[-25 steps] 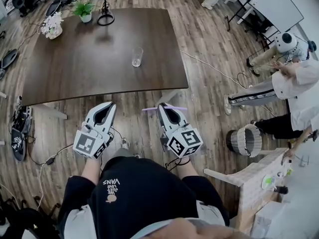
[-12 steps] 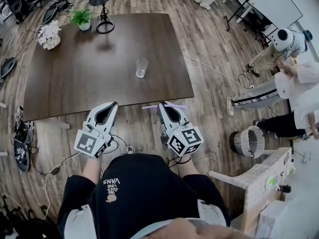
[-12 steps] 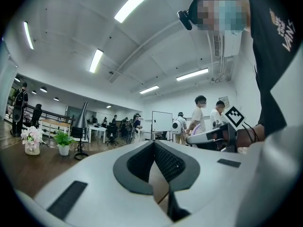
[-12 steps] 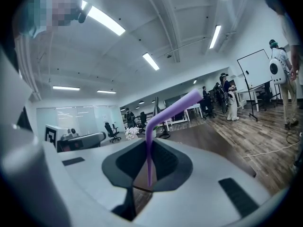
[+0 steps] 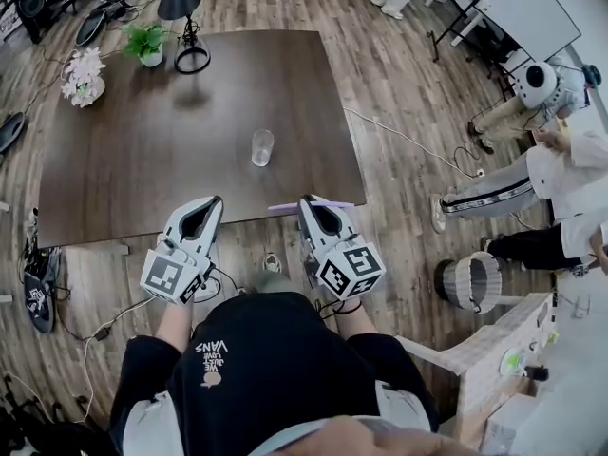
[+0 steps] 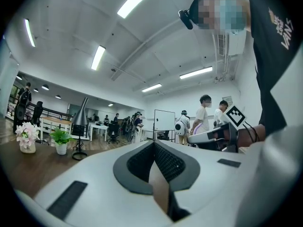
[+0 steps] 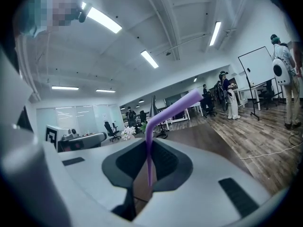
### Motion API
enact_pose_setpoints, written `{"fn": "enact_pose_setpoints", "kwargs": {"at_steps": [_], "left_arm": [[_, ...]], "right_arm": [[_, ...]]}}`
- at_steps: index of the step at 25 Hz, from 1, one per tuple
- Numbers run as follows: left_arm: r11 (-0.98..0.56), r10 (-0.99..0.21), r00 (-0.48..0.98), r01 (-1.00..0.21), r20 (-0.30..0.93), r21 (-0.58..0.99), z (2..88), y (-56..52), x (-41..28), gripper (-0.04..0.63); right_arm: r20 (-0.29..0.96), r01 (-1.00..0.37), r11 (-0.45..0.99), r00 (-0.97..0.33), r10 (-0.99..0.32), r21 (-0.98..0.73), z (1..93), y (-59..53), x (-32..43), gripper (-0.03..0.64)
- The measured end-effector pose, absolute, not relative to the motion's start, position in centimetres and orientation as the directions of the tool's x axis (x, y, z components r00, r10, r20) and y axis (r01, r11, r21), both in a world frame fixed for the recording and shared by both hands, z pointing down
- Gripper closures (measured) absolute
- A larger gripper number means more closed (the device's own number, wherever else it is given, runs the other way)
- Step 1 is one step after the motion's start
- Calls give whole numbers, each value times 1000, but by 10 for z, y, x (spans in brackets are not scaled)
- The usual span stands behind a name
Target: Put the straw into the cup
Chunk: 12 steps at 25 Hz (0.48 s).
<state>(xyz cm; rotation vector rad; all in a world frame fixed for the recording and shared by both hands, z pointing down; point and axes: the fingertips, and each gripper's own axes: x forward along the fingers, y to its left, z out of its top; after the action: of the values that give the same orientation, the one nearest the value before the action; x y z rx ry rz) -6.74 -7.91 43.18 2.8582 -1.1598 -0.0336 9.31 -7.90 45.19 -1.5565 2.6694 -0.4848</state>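
purple straw (image 7: 149, 150), clear cup (image 5: 262, 147), dark brown table (image 5: 142, 160), white right gripper (image 5: 316, 207), black-and-white marker cube (image 5: 350, 272)

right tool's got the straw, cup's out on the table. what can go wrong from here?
1. The straw lies crosswise in the right tool; unless it's tipped end-down, it may hit the rim of the cup.
2. The cup stands free on the table with nothing steadying it; a knock could topple it.

Clear glass cup (image 5: 262, 147) on matt dark wood table (image 5: 142, 141); smooth plastic straw (image 5: 285, 207).
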Motion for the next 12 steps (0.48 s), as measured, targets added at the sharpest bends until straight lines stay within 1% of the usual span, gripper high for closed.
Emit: {"fn": "enact_pose_setpoints", "kwargs": {"at_steps": [12], "left_arm": [[-676,-736,677,-735,2,55,433,-148,-20,584]], "right_arm": [[139,-803,530,-578,-804,-272,453,-164,131,575]]}}
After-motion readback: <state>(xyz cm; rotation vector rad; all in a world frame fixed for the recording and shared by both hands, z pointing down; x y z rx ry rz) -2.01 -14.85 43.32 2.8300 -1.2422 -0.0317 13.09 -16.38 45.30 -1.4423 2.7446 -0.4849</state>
